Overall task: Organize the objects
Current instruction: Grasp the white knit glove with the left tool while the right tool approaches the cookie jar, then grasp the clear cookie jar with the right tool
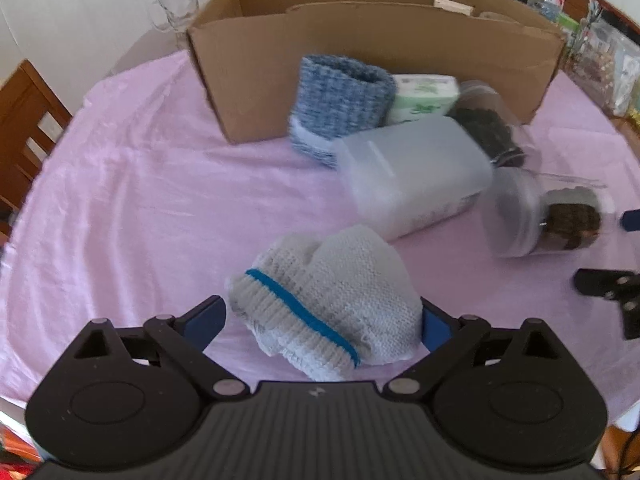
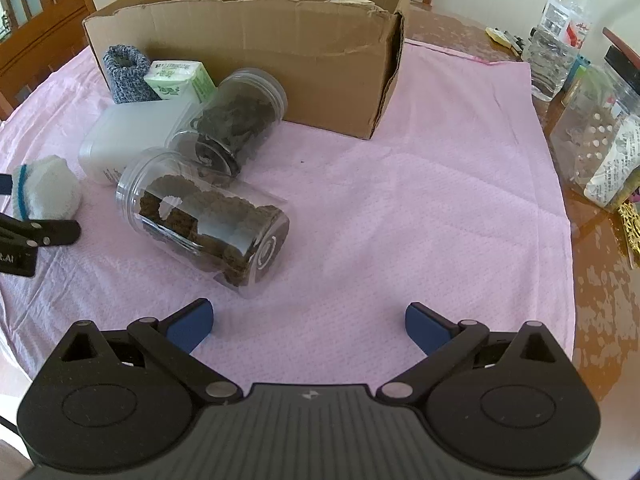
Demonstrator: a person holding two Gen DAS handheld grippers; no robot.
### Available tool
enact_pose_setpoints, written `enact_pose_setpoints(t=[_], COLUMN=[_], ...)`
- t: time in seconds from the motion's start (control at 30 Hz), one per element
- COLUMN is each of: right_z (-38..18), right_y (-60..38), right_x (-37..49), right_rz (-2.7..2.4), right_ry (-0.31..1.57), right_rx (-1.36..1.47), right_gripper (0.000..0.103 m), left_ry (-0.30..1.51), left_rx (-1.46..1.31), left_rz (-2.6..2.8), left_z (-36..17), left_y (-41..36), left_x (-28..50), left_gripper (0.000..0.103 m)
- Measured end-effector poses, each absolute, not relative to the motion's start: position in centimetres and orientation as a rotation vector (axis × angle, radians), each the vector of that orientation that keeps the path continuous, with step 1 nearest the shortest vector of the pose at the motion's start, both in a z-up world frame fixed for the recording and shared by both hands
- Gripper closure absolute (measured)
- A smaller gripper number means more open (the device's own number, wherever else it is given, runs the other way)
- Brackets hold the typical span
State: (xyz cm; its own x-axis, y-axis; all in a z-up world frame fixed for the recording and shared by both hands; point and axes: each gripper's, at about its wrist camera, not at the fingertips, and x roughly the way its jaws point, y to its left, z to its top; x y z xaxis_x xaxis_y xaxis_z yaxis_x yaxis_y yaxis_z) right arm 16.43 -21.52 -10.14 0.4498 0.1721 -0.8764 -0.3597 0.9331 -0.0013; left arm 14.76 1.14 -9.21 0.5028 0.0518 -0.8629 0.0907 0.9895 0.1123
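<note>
Firstly, left wrist view: left gripper (image 1: 322,322) jaws spread wide, straddling a white knit glove (image 1: 324,300) with a blue cuff stripe; whether the pads touch it cannot be told. Glove lies on the pink cloth (image 1: 132,200). At 12 o'clock, open cardboard box (image 1: 256,76); before it a blue knit glove (image 1: 340,100), green tissue pack (image 1: 424,98), frosted container (image 1: 412,180), two clear jars.

Right wrist view: right gripper (image 2: 308,326) wide open, empty, over bare cloth. Nearer jar (image 2: 208,220) on its side at 11 o'clock; second jar (image 2: 236,124) behind, touching the box. Water bottle (image 2: 556,36) at 1 o'clock.
</note>
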Motion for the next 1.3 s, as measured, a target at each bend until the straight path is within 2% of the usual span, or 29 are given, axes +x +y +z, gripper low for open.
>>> enact_pose_setpoints(t=[0.37,0.7,1.3], right_z=[-9.5,-8.0,-8.1], right_y=[-20.1,-16.2,-14.0], right_x=[16.3,17.3,19.4], right_rz=[0.257,0.223,0.071], right_ry=[1.098,1.089,1.082], right_rx=[-0.114,0.057,-0.002], right_gripper=[0.0,0.0,0.0], left_ry=[1.028,1.055,1.062], left_rx=[0.2,0.218,0.187], left_rz=[-0.038,-0.223,-0.237], left_z=[-9.2,-9.4,-9.5], left_y=[6.2,6.8,7.5], left_x=[17.1,16.9,17.0], left_gripper=[0.005,0.006,0.005])
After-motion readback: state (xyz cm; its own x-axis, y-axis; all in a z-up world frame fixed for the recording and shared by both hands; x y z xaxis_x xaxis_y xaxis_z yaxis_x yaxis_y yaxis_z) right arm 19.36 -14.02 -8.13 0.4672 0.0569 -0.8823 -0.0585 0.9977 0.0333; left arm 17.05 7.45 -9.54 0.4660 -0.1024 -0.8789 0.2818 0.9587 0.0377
